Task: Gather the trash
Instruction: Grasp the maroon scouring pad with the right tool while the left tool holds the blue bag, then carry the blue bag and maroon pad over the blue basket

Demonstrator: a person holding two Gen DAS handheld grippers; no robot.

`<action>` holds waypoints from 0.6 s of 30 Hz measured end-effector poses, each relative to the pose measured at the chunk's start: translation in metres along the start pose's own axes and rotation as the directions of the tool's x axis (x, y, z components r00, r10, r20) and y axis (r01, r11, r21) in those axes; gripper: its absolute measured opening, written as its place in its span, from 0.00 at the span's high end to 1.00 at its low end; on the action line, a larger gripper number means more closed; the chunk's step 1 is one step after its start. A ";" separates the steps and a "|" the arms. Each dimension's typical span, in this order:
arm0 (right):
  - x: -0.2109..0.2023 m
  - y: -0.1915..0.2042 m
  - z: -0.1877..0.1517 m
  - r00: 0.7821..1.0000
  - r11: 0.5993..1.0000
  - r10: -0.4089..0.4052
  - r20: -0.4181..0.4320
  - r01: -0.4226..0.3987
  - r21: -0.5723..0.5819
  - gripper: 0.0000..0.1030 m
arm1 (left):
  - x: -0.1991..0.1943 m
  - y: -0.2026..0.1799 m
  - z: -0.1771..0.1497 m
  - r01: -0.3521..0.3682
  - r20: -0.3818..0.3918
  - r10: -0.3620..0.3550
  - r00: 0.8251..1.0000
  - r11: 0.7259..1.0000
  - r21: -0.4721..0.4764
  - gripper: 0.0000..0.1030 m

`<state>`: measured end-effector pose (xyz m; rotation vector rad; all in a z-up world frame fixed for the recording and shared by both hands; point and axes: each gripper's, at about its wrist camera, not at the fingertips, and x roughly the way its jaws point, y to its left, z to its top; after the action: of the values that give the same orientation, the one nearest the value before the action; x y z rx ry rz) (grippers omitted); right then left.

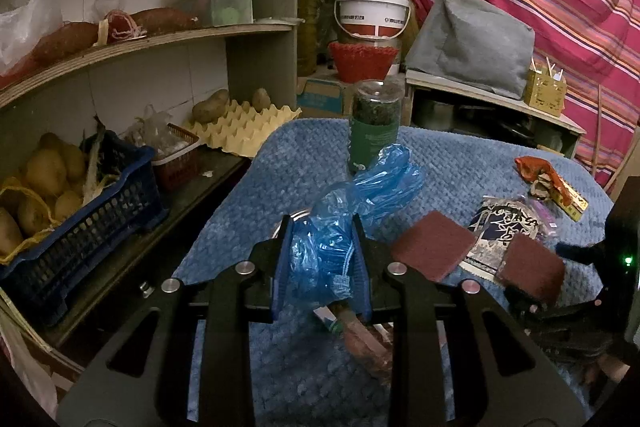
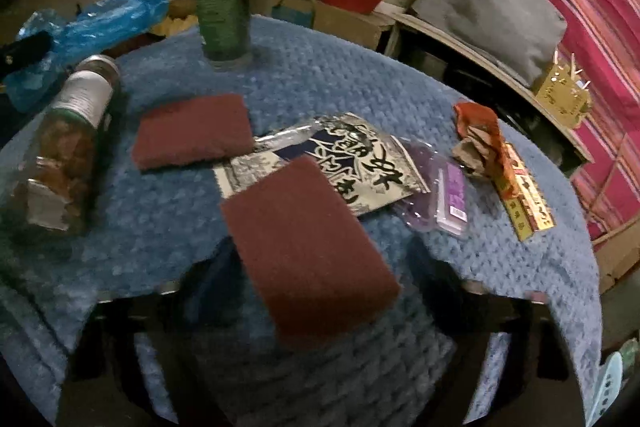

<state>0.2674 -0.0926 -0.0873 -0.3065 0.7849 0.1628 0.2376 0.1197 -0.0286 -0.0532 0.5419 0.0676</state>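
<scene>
My left gripper (image 1: 322, 259) is shut on a crumpled blue plastic bag (image 1: 360, 199), held above the blue knitted table cover (image 1: 240, 227); the bag also shows in the right wrist view (image 2: 100, 19). My right gripper (image 2: 320, 267) is blurred; a maroon scouring pad (image 2: 308, 243) sits between its fingers, and it shows from the left wrist view (image 1: 532, 263) as held. A second maroon pad (image 2: 192, 131) lies flat. A black-and-white wrapper (image 2: 352, 155), a clear purple packet (image 2: 444, 195) and an orange and yellow wrapper (image 2: 504, 163) lie on the cover.
A green jar (image 2: 224, 3) stands at the far side of the cover. A spice jar (image 2: 68, 143) lies at the left. Shelves hold a blue crate of potatoes (image 1: 60, 211) and an egg tray (image 1: 244, 127). A white bucket (image 1: 372, 11) and grey bag (image 1: 472, 43) stand behind.
</scene>
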 end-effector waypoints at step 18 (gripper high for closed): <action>-0.058 -0.047 -0.025 0.995 0.992 -0.011 0.103 -0.002 0.123 0.32 | -0.034 -0.045 0.015 0.044 0.053 -0.046 0.998 0.999 0.024 0.75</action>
<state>0.2223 -0.1464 -0.0522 -0.1820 0.6883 0.1245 0.2197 0.0743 0.0031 -0.0410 0.4879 0.0187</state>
